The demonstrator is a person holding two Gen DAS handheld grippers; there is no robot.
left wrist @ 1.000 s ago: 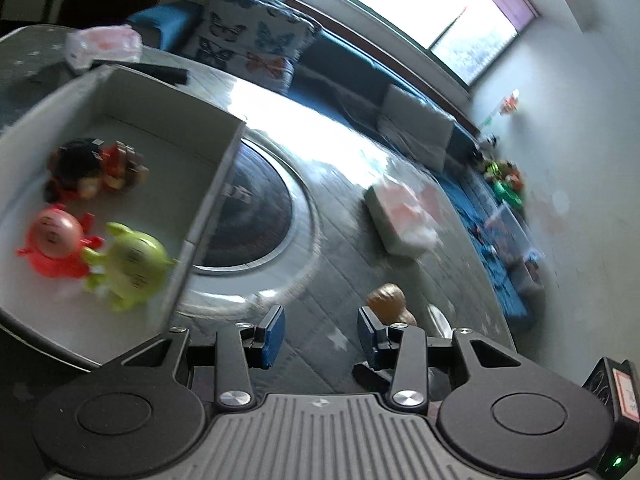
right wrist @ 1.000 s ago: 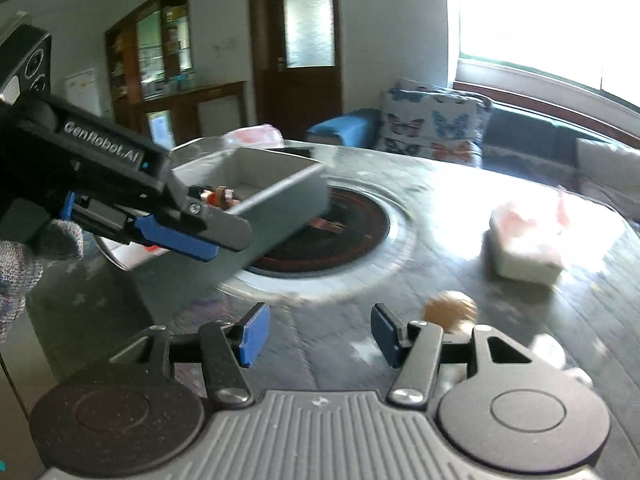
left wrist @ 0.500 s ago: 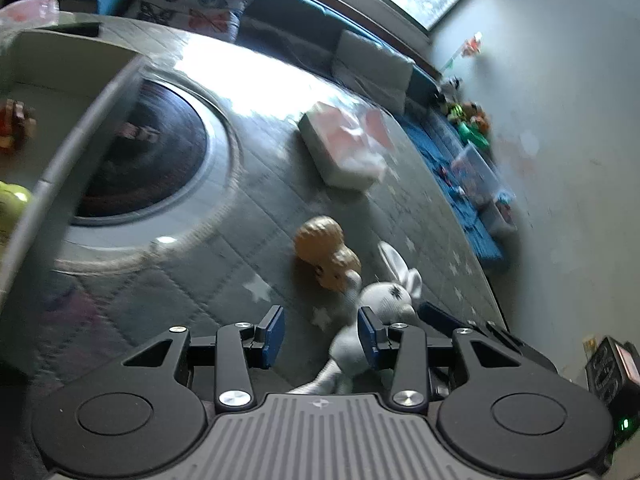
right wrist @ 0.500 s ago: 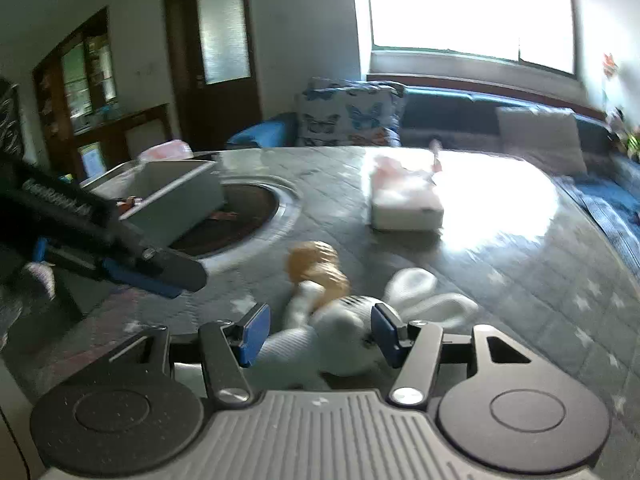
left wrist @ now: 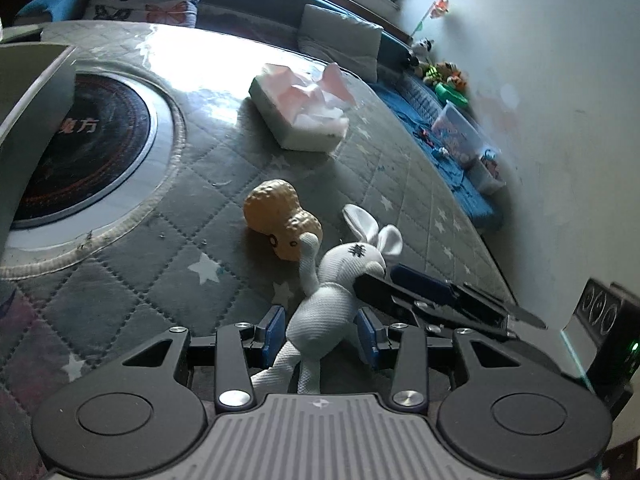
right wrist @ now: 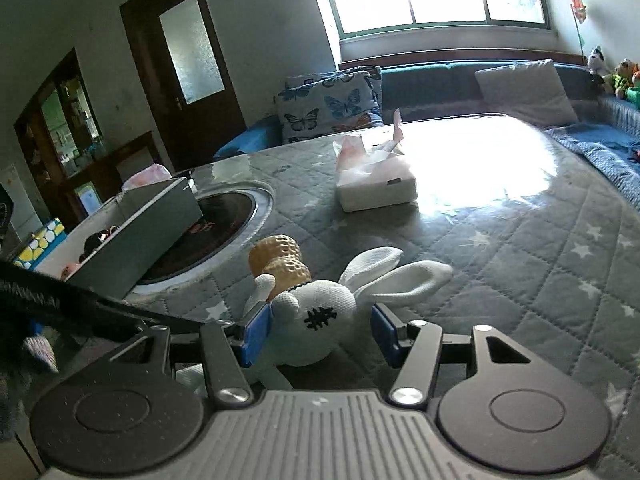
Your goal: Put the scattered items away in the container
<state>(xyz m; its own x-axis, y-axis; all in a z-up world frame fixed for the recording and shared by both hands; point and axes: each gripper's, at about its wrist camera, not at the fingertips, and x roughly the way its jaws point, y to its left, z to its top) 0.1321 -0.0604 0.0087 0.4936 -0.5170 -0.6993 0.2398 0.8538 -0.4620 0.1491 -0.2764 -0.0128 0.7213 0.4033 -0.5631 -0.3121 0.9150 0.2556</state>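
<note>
both tongs have swung off the container and dropped onto the white rabbit plush point(left wrist: 336, 300), which was not in either view a second ago. left tongs point(left wrist: 322, 334) straddle its body, blue pads just beside the fabric on each side; can't see them pressing, so i read them as open around it. right tongs point(right wrist: 320, 334) straddle the head: the pad nearer the container looks to touch the cheek, the other stands clear, so also open, not gripping. opening on both hasn't changed over the last second.

the rabbit lies on the quilted worktop point(left wrist: 140, 280), one arm raised against the peanut toy point(left wrist: 280, 220), which sits just beside it. ears lie flat toward the tissue box point(right wrist: 376, 184). container point(right wrist: 136, 236) is well apart, over by the round black hob point(left wrist: 76, 160); a few toys already in it, partly visible in the right wrist view.

meaning: the approach looks done and next is probably the grip. two tongs on one soft toy looks redundant; one closing should do. risk: the rabbit's arm touches the peanut, so a lift may nudge or roll it. peanut still needs its own trip.
</note>
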